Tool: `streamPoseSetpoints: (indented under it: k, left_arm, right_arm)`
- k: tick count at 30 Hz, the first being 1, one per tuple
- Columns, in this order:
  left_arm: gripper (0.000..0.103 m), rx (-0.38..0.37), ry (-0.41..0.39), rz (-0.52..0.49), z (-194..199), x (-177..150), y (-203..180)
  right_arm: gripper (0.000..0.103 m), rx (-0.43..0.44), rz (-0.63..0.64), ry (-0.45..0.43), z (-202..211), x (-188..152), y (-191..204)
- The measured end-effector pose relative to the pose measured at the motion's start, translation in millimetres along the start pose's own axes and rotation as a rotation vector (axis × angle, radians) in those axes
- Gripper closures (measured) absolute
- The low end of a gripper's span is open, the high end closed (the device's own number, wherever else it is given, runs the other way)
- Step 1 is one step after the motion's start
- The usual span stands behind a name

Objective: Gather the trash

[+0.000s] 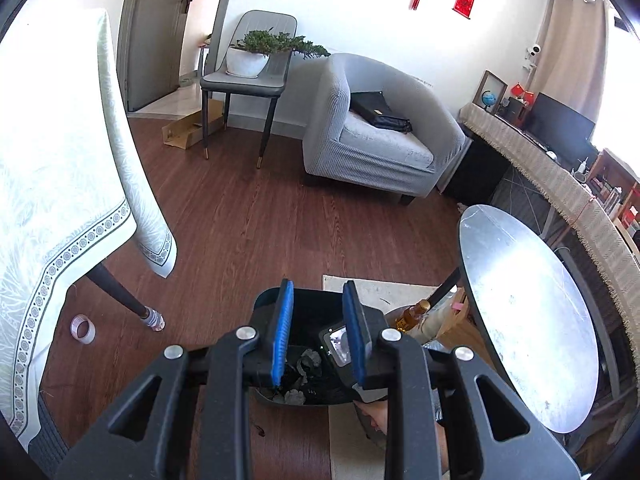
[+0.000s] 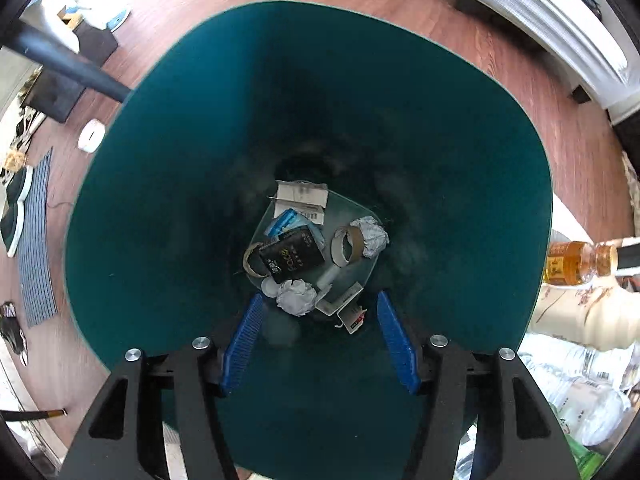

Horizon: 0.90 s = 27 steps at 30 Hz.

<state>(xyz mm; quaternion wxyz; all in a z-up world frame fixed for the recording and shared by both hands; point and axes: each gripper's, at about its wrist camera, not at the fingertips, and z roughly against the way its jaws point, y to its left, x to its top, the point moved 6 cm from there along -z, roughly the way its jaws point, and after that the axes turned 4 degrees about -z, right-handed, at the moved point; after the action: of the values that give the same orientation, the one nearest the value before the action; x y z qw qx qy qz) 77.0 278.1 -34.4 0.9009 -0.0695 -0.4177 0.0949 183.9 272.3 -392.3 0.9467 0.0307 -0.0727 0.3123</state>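
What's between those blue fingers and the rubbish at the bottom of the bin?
Nothing: in the right wrist view the right gripper is open over the bin, with clear space down to the trash.

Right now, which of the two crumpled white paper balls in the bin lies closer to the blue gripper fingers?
The crumpled white paper ball at the bottom of the pile, beside the black booklet; the other ball sits farther up, against the brown cardboard ring.

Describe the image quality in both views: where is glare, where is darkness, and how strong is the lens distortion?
Left wrist view: sunlight overexposes the white patterned tablecloth and glares on the round grey tabletop; the fisheye curves the door frame. Right wrist view: the dark green plastic bin is shadowed deep inside, though the crumpled white paper stays readable; the top left corner is blown out.
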Motion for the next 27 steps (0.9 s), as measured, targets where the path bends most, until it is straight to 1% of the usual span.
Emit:
streamPoseSetpoints:
  k: [2, 3, 4, 5, 7, 12, 17, 19, 21, 22, 24, 26, 27]
  left_arm:
    - [0.076, 0.001, -0.012, 0.001, 4, 2, -1]
    - [0.076, 0.004, -0.015, 0.001, 5, 3, -1]
    - [0.076, 0.008, -0.018, 0.000, 7, 3, -1]
    - [0.076, 0.012, -0.025, -0.004, 11, 3, -3]
    - [0.076, 0.017, -0.039, -0.020, 14, 5, -7]
    - [0.075, 0.029, -0.065, -0.035, 21, 10, -12]
    - [0.074, 0.073, -0.096, -0.062, 31, 15, -15]
    - [0.069, 0.078, -0.115, -0.059, 36, 20, -17]
    - [0.068, 0.096, -0.137, -0.066, 42, 23, -20]
    - [0.065, 0.104, -0.147, -0.068, 45, 25, -22]
    - [0.061, 0.108, -0.163, -0.057, 49, 26, -26]
    - [0.055, 0.115, -0.184, -0.045, 54, 26, -31]
    - [0.050, 0.119, -0.196, -0.041, 57, 25, -33]
  right_arm:
    - [0.043, 0.004, 0.016, -0.010, 7, -1, 3]
    - [0.045, 0.011, 0.019, -0.020, 12, 0, 5]
    - [0.051, 0.021, 0.022, -0.032, 18, 0, 7]
    - [0.053, 0.028, 0.026, -0.048, 25, 2, 8]
    - [0.055, 0.041, 0.035, -0.088, 43, 7, 13]
    - [0.055, 0.071, 0.063, -0.238, 111, 21, 26]
    - [0.057, 0.086, 0.072, -0.409, 195, 27, 23]
    - [0.057, 0.093, 0.067, -0.469, 226, 27, 16]
    - [0.057, 0.095, 0.061, -0.540, 261, 22, 7]
    - [0.057, 0.088, 0.056, -0.575, 278, 17, 1]
    - [0.057, 0.069, 0.035, -0.637, 306, 5, -15]
    - [0.057, 0.032, 0.000, -0.697, 333, -10, -39]
    - [0.057, 0.014, -0.016, -0.722, 344, -18, -50]
